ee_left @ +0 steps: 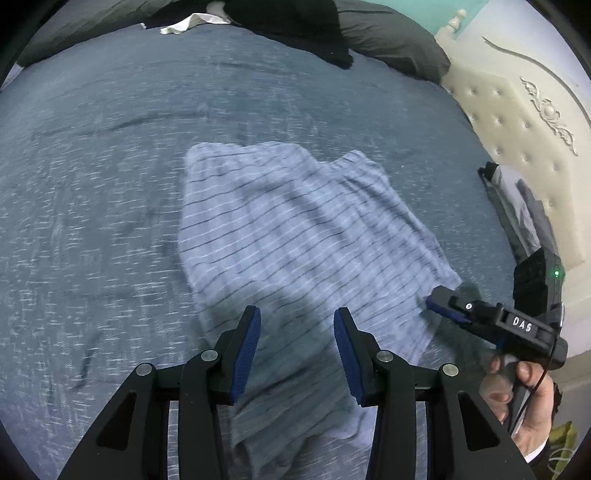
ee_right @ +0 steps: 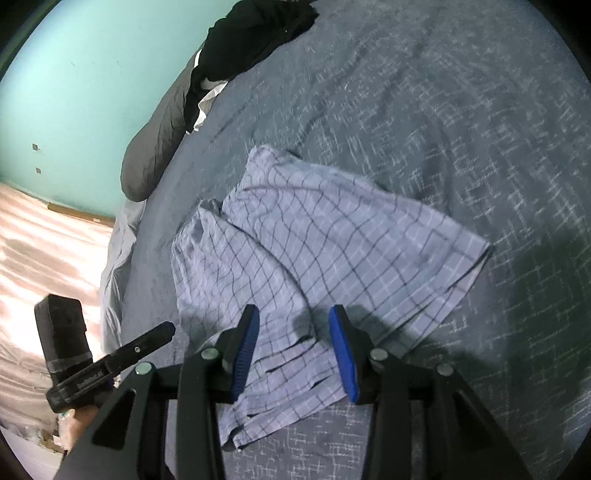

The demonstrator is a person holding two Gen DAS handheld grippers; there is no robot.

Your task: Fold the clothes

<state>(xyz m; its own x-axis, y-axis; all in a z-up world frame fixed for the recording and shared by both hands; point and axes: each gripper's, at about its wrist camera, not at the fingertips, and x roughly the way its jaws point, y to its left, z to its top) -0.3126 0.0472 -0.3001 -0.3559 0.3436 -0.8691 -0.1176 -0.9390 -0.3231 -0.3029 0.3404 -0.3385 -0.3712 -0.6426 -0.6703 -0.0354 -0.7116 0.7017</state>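
Note:
A light blue checked garment (ee_left: 295,229) lies partly folded and rumpled on the dark blue bedspread (ee_left: 92,184). My left gripper (ee_left: 297,314) hovers over its near end, open, with nothing between its blue pads (ee_left: 245,354). My right gripper (ee_right: 294,312) is also open above the garment (ee_right: 332,251), its pads apart and clear of the cloth, over a layered corner. The right gripper (ee_left: 437,302), held by a hand (ee_left: 532,402), also shows at the garment's right edge. Beside the bed's edge, the left gripper (ee_right: 162,330) appears in the right wrist view.
A black heap of clothes (ee_right: 255,33) and dark grey pillows (ee_right: 155,147) lie at the head of the bed. A cream tufted headboard (ee_left: 517,122) stands to the right. The bed's edge drops to a pale floor (ee_right: 44,251) below a teal wall (ee_right: 92,92).

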